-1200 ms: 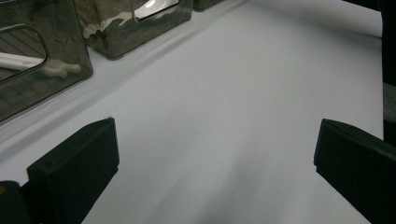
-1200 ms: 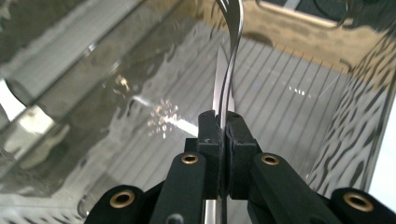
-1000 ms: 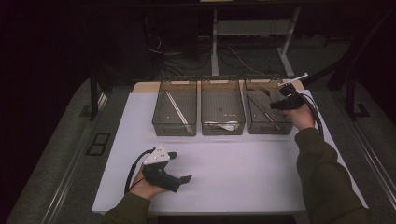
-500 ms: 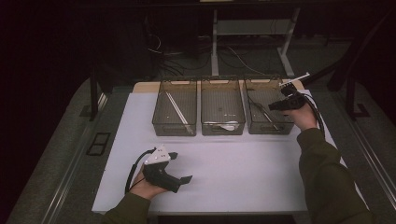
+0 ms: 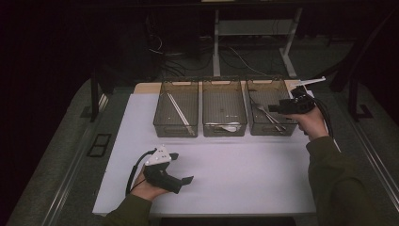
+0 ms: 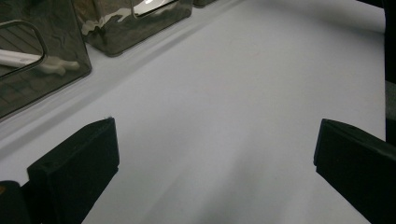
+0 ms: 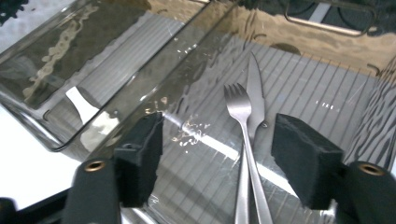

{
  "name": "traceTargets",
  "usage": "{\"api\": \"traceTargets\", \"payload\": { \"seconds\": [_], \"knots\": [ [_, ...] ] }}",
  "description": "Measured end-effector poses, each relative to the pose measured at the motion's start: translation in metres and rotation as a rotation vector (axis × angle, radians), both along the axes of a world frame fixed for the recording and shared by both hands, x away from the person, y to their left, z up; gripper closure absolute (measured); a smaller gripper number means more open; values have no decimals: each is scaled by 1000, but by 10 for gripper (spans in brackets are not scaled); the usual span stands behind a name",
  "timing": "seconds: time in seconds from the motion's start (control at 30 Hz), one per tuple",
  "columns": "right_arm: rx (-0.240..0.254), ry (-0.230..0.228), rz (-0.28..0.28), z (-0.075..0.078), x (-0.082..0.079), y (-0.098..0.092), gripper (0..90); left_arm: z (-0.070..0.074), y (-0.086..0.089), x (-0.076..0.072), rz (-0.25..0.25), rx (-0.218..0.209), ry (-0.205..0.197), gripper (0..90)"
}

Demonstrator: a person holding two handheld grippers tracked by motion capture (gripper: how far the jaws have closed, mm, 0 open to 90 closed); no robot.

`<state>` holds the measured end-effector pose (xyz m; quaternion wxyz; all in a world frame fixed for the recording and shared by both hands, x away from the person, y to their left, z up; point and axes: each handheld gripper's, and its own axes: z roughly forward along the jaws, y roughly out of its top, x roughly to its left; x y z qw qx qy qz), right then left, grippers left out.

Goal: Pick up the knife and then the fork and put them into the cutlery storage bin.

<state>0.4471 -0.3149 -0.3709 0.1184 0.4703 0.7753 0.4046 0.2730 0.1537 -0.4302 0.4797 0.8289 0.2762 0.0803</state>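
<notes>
Above the right-hand clear smoked plastic bin point(image 5: 268, 113), the right gripper point(image 7: 217, 154) had just been opening its padded black jaws, with nothing between them. Below them a steel fork point(image 7: 243, 140) lay across a steel knife point(image 7: 256, 88) on the ribbed bottom. Nearer the person, the left gripper point(image 5: 181, 175) rested wide open and empty on the smooth white table sheet point(image 5: 244, 174); the room around was dark.

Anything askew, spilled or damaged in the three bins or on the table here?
Nothing stands out. The fork and knife lie crossed inside the right bin, and the white table has no spills.
</notes>
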Motion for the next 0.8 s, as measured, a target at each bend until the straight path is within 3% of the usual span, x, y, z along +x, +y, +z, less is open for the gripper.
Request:
{"api": "traceTargets", "payload": {
  "seconds": [0.3,0.53,0.7,0.8],
  "knots": [
    [32,-109,59,5,-37,6,276,1,1,-1,-7,-2,-7,0],
    [92,-118,127,1,-70,11,241,1,1,-1,-5,-6,-7,0],
    [60,-140,183,-8,-92,20,190,2,1,-2,-4,-9,-8,0],
    [68,-148,186,-12,-105,23,185,2,1,-2,-5,-9,-10,0]
  ]
}}
